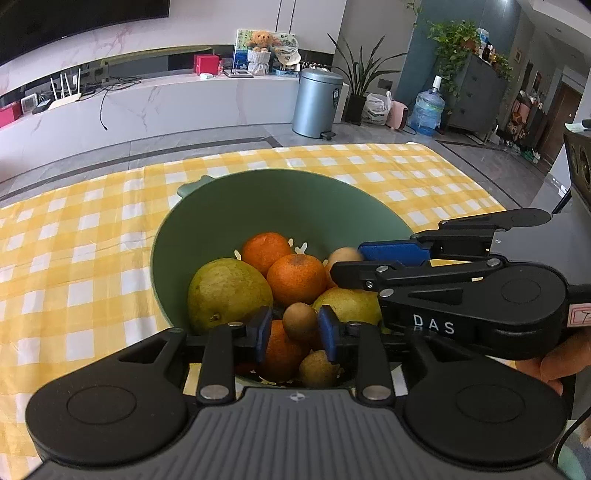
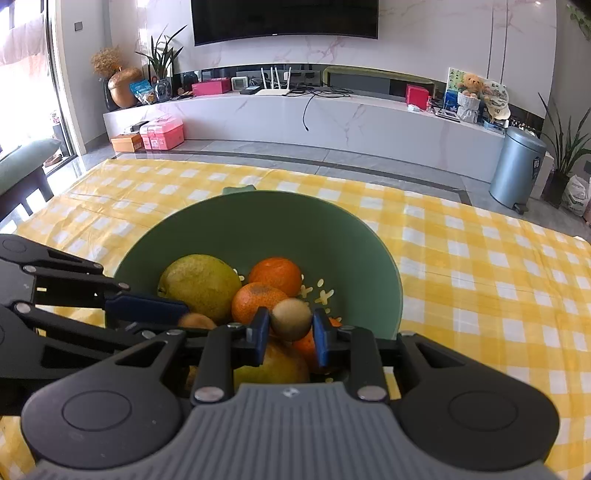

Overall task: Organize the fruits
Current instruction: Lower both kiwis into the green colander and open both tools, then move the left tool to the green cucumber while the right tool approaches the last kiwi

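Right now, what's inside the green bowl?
The bowl holds pears, oranges and small brown fruits. Both grippers, left and right, hide whatever lies beneath.

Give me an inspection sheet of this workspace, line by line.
Surface: yellow-and-white checked tablecloth over the table.
Job's things: green plastic colander bowl holding two large yellow-green pears, orange mandarins and small brown round fruits.
Clutter: nothing seen on the cloth.
Grippers: left tongs around a small brown fruit; right tongs around another small brown fruit; firm contact cannot be confirmed for either.
Cables: black cable hanging off the white marble TV bench.
Surroundings: wall television, grey pedal bin, potted plants.
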The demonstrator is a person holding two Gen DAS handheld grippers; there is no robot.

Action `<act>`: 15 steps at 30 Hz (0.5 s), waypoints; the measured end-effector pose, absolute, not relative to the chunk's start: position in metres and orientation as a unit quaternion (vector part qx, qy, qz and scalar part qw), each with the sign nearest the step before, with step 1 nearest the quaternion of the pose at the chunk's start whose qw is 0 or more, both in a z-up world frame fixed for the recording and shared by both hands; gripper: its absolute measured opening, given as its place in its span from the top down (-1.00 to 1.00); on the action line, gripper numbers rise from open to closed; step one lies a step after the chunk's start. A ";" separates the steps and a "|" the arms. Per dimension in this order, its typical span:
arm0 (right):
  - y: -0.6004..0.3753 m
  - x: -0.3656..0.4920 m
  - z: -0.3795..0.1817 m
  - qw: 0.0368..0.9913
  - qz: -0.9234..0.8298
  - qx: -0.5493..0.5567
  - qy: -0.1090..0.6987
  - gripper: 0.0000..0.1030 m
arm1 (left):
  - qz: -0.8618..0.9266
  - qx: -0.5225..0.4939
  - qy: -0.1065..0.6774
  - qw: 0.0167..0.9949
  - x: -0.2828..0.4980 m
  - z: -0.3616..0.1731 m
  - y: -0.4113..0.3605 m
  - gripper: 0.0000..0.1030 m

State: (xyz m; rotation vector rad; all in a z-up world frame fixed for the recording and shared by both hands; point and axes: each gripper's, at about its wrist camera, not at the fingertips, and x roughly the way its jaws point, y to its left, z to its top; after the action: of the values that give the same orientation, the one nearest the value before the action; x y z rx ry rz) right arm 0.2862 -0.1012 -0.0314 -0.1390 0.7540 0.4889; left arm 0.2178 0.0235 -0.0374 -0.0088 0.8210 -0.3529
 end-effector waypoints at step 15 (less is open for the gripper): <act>-0.109 0.263 -0.007 0.923 0.214 -0.068 0.313 -0.15 | -0.167 -0.008 0.354 0.920 0.189 -0.002 0.033 -0.19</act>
State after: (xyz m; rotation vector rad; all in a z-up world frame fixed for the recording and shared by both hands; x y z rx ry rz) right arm 0.2629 -0.1091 -0.0067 -0.1391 0.6419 0.4392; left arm 0.1894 0.0326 -0.0023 -0.0174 0.7269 -0.3421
